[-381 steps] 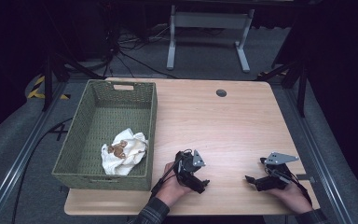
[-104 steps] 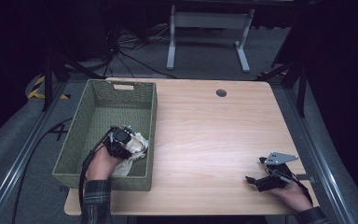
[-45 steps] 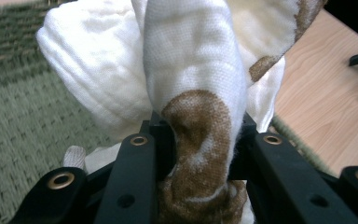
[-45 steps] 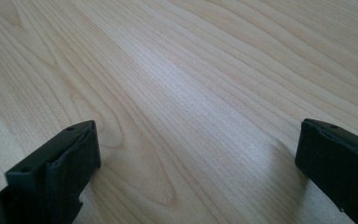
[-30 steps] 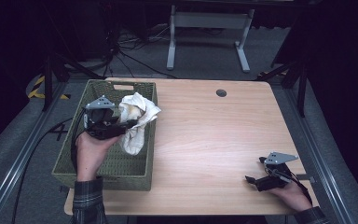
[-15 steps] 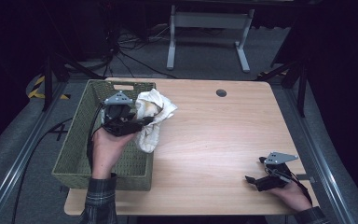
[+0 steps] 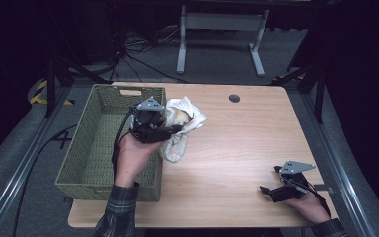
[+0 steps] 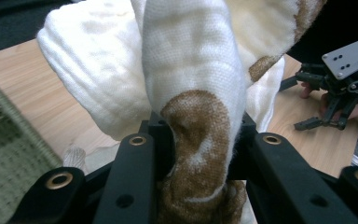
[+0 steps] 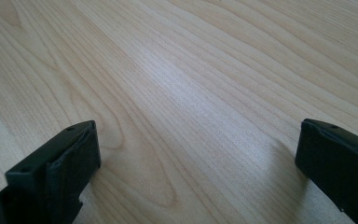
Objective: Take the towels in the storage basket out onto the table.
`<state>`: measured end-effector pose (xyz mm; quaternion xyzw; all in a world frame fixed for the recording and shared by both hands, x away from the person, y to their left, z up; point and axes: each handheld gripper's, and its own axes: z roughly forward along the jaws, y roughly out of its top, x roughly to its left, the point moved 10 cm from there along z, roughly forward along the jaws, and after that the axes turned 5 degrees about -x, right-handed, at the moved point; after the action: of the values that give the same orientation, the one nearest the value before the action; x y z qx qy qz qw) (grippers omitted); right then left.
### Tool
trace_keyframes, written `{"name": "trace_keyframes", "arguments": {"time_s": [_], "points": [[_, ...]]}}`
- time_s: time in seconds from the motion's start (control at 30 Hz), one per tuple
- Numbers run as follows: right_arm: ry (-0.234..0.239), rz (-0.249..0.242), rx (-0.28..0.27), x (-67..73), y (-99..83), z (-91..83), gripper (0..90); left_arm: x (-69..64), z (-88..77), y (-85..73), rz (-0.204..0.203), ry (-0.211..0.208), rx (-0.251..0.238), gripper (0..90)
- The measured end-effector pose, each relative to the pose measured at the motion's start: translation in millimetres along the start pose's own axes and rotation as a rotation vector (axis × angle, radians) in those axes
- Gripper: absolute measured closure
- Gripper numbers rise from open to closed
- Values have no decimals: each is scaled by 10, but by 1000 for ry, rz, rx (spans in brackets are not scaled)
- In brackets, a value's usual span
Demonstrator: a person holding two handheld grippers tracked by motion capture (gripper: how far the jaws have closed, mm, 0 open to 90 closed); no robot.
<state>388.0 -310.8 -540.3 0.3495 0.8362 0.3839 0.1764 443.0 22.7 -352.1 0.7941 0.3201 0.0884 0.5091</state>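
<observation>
The left hand-held gripper point(image 7: 175, 129) is clamped on a white cloth with brown patches point(image 7: 183, 126); in the left gripper view a fold of the cloth point(image 8: 191, 116) is pinched between the two black jaws, the rest bunching above them. The cloth hangs in the air just past the right-hand rim of the green woven basket point(image 7: 94, 153), over the wooden counter point(image 7: 237, 158), at about ten o'clock from the counter's centre. The right hand-held gripper point(image 7: 271, 190) rests on the counter at about four o'clock, jaws apart and nothing between them.

Risks, as judged: the grip takes one fold only, so the bulk could slide free and drop if the hand swings sharply. The dangling lower end hangs close to the basket rim and could snag on the weave. Released here, the cloth could land half draped over the rim.
</observation>
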Motion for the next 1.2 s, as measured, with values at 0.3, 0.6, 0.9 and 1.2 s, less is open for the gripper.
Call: {"name": "trace_keyframes", "arguments": {"time_s": [0.3,0.6,0.9,1.2], "points": [[0,0,0,0,0,0,2,-172,207,52,20,-43,6,709],[1,1,1,3,-1,-2,2,-310,428,53,31,-66,15,709],[3,1,1,5,-1,-2,2,-446,684,-16,48,-91,32,707],[3,-1,2,4,-2,-2,2,-556,935,-136,45,-112,52,707]]}}
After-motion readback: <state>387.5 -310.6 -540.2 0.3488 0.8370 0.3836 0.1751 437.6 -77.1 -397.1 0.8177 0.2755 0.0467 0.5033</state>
